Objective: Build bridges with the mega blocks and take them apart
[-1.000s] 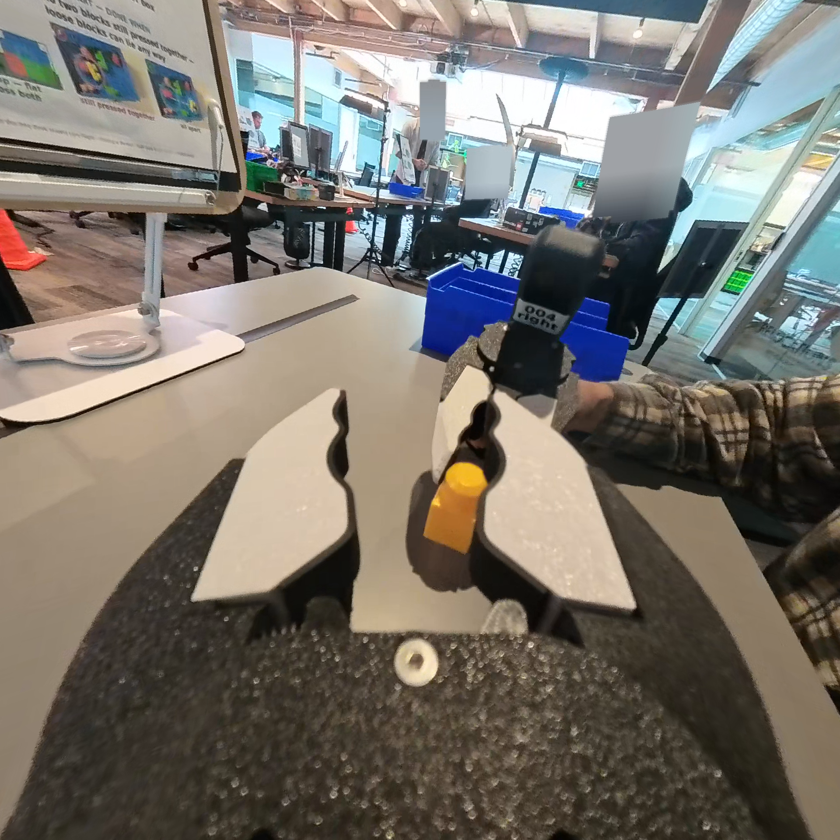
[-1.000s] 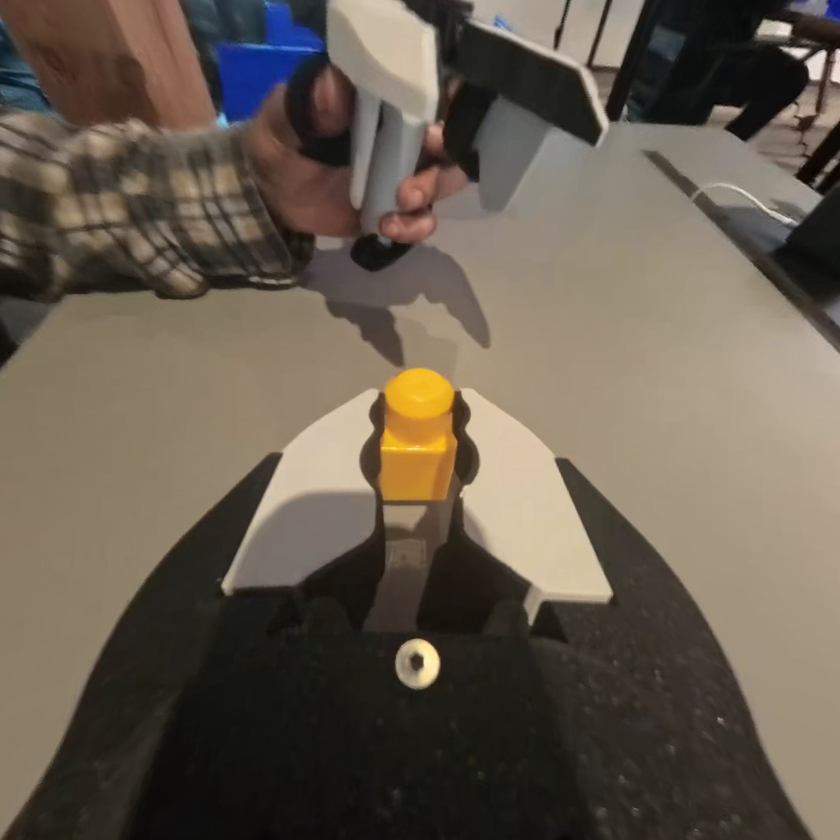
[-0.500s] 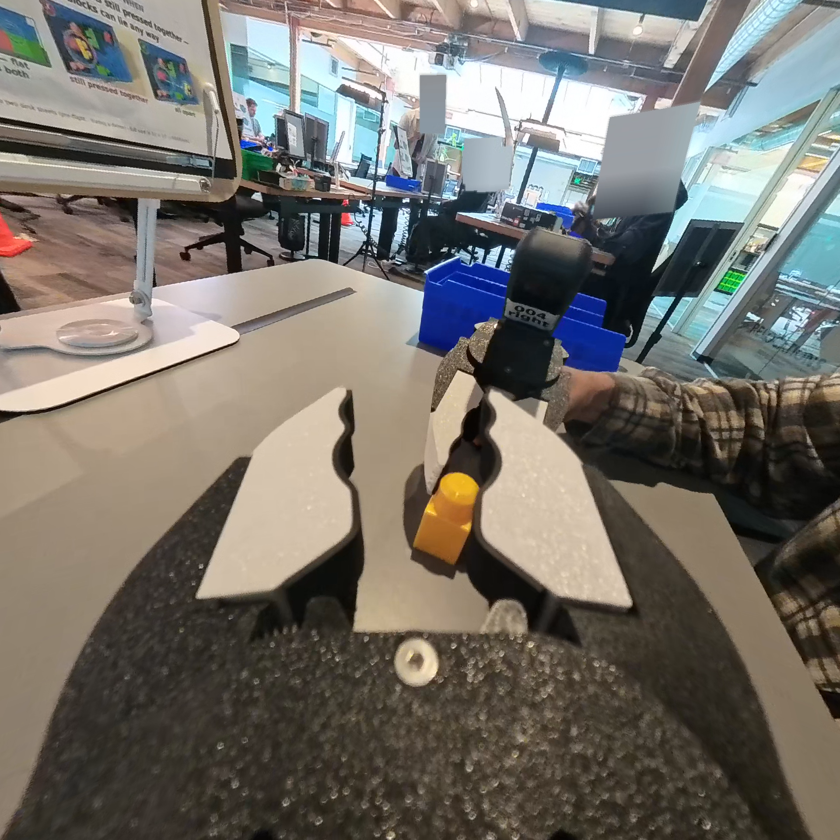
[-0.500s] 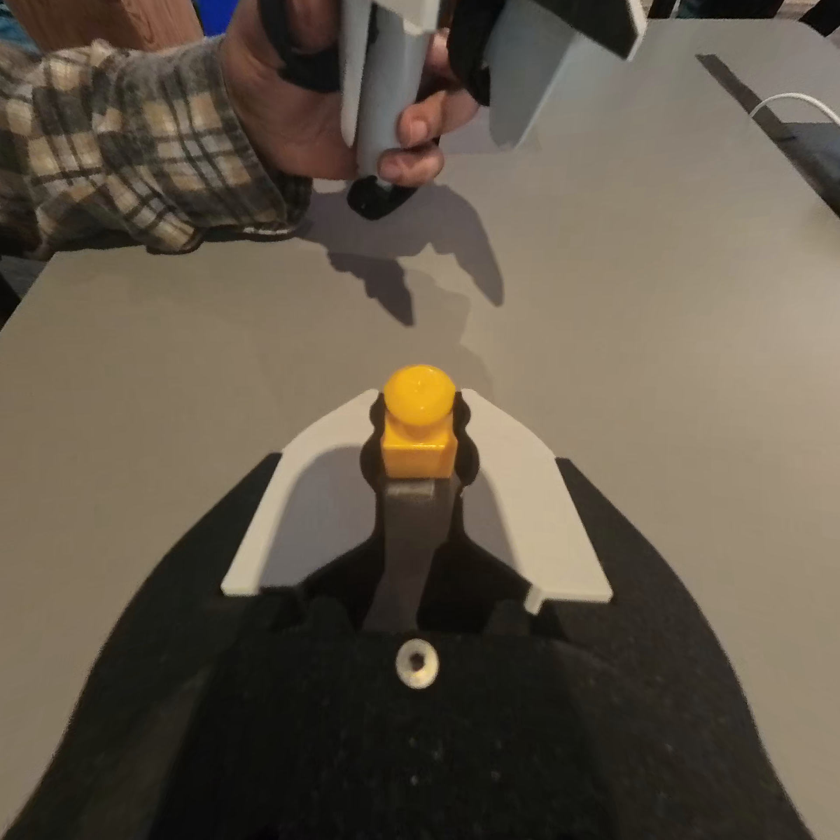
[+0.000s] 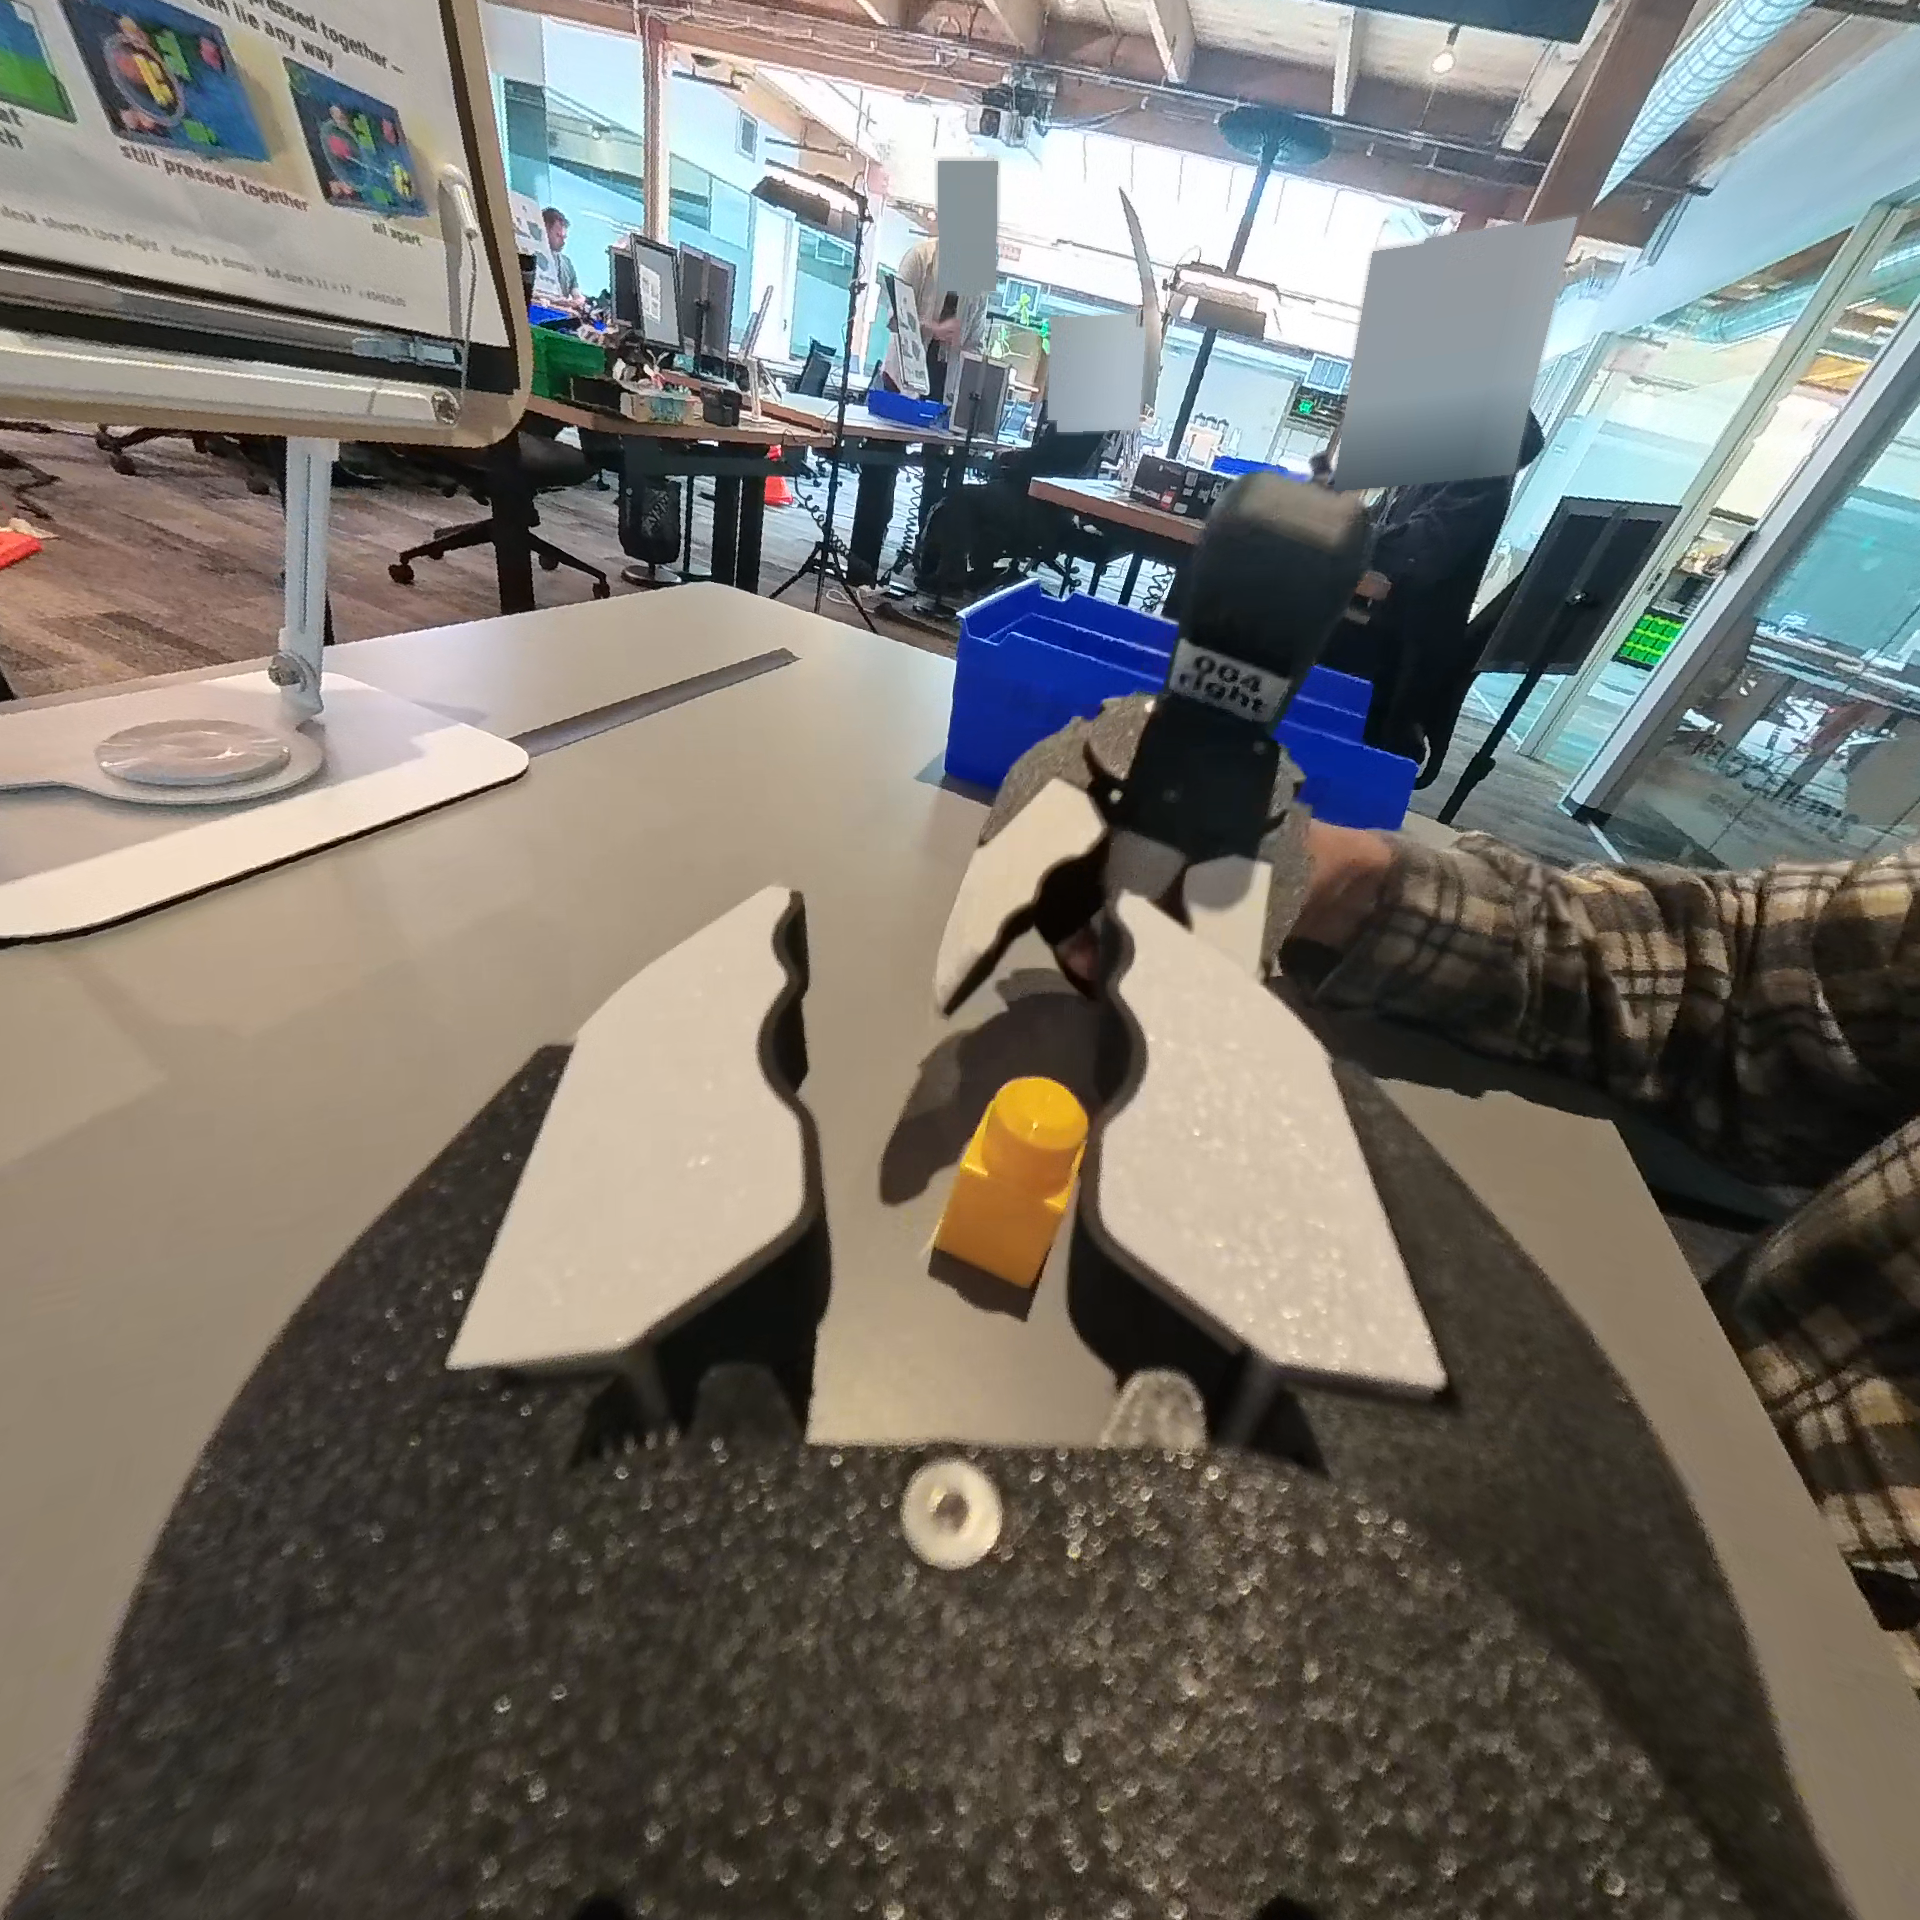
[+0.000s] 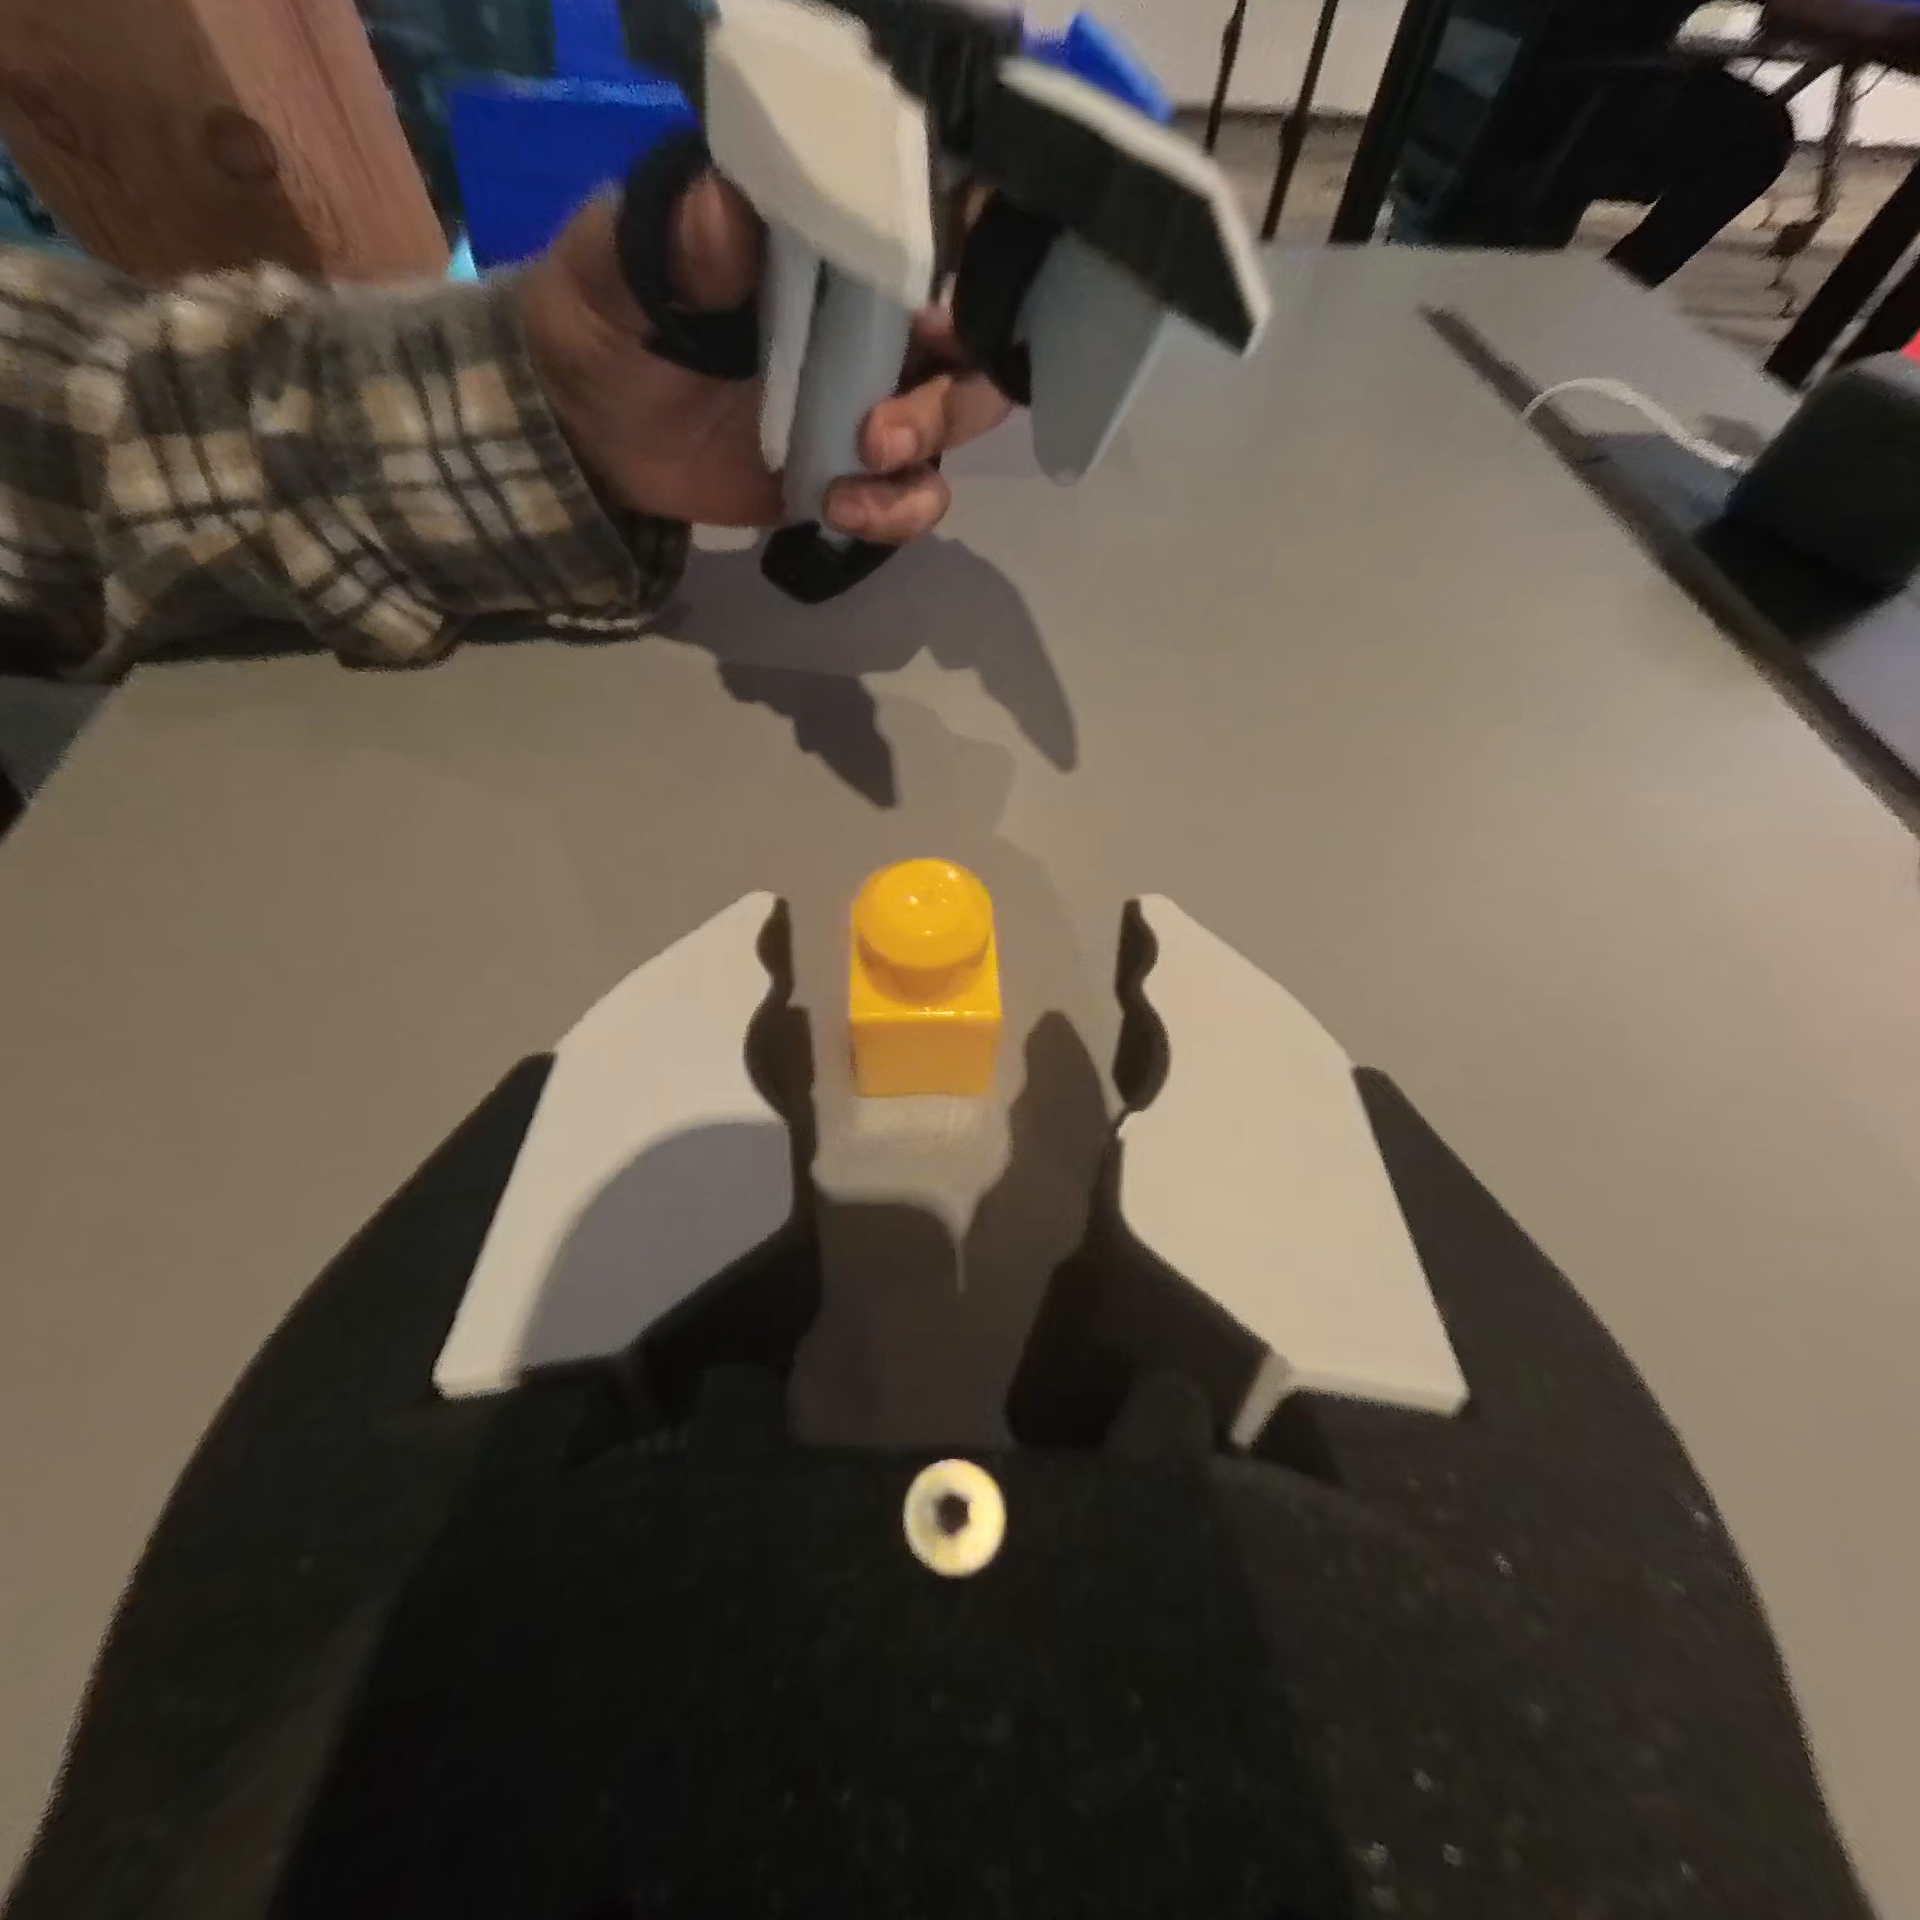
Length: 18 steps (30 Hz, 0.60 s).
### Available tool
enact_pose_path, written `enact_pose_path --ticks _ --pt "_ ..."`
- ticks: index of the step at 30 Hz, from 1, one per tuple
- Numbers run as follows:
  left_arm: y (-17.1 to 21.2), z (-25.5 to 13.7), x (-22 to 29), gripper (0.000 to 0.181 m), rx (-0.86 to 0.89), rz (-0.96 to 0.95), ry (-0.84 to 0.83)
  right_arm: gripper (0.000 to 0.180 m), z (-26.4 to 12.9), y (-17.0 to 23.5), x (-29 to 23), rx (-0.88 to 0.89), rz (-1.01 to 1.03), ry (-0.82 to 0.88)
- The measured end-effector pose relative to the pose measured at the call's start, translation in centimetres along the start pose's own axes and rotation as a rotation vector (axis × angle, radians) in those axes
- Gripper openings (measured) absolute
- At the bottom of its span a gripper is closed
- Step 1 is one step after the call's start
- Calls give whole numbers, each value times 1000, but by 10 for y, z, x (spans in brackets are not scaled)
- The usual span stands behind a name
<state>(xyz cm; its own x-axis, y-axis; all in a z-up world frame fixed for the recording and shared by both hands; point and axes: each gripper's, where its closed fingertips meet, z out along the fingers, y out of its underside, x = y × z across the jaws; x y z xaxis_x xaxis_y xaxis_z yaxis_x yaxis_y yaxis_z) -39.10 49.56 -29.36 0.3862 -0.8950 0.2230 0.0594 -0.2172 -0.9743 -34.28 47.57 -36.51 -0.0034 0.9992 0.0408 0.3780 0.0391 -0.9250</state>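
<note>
In the left wrist view, a display stand bearing a printed sheet is occupying the upper left of the frame, its white base resting on the grey table. At centre, the left gripper is hanging with its jaws spread apart, grasping nothing. Just right of centre, the yellow block is standing upright on the table, stud uppermost, lying between the left gripper's fingers without touching either. Above it, the right gripper is pointing toward the camera, and a blue bin is sitting behind it; a plaid sleeve is entering from the right edge. In the right wrist view, a hand at upper left is gripping the left gripper's handle. At centre, the right gripper is standing released, its fingers flanking the block with a gap on each side.
</note>
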Motion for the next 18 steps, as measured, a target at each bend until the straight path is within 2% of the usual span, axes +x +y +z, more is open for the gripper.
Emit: enact_pose_path --ticks 4,9,11,14,18 --pt "-2 -2 -2 55 7 4 -10 73 -43 -16 -6 125 34 69" --pt "2 0 -3 56 -8 15 -21 78 -92 -13 -13 264 8 220" --pt "3 0 -3 56 -35 46 -50 89 -99 -12 -15 278 41 232" --pt "-15 -13 13 58 -29 74 -85 89 -101 -20 -16 327 79 218" --pt "-42 -65 39 58 -104 147 -199 90 -100 -29 -23 364 117 195"
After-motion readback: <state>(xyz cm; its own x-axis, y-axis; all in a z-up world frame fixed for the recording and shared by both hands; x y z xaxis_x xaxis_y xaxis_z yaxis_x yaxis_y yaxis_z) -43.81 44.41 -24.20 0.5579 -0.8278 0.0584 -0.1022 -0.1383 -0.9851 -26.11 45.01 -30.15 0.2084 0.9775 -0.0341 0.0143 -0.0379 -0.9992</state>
